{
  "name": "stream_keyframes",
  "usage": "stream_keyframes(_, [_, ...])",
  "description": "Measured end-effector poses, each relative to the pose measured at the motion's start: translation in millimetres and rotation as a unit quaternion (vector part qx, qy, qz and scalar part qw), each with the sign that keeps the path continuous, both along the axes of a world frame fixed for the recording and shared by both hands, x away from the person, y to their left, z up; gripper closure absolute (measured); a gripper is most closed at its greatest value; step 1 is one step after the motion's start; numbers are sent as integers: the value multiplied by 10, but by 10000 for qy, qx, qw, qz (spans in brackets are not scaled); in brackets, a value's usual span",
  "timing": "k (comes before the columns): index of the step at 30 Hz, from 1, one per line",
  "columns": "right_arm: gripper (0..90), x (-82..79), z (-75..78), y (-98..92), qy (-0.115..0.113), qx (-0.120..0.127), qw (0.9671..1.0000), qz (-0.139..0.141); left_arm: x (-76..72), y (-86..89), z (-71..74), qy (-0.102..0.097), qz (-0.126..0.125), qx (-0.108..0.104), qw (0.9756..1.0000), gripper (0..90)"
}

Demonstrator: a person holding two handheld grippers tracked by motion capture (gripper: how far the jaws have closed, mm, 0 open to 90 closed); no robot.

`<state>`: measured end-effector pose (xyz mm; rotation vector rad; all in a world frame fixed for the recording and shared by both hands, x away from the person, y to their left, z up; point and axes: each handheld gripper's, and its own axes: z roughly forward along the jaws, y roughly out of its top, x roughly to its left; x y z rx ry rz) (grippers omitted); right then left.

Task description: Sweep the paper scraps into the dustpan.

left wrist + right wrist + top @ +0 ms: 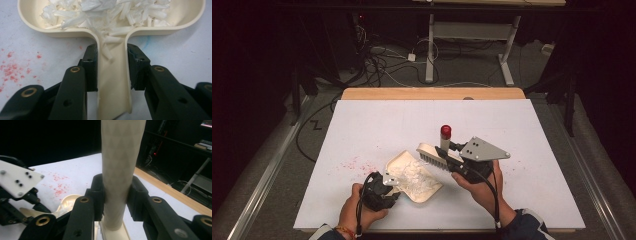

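dustpan point(175, 17): full of white paper shreds point(110, 12)
left gripper point(112, 67): clamped on dustpan handle
right gripper point(116, 195): squeezing brush handle point(120, 167)
worktop point(377, 125): red specks point(354, 162)

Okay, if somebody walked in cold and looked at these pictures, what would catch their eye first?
Probably the cream dustpan near the table's front edge, heaped with white paper shreds, its handle clamped in the left gripper. Just right of it, the right gripper holds a matching brush by its handle, bristles poised over the pan's far rim. Then the scatter of red specks on the white table cover, left of the pan.
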<state>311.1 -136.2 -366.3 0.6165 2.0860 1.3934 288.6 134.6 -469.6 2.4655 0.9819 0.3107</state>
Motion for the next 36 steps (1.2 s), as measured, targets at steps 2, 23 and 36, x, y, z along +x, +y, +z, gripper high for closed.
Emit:
stream_keyframes(2, [710, 61, -10, -30, 20, 6, 10000, -95, 4, 1, -1, 12, 4, -10, 10000, 628])
stream_keyframes(23, [711, 329, -445, 214, -66, -531, 9980, -336, 32, 10, 36, -5, 38, -41, 10000, 629])
stream_keyframes(36, [711, 44, -334, 451, 381, -100, 9981, 474, 38, 10, 40, -9, 78, -90, 9999, 629])
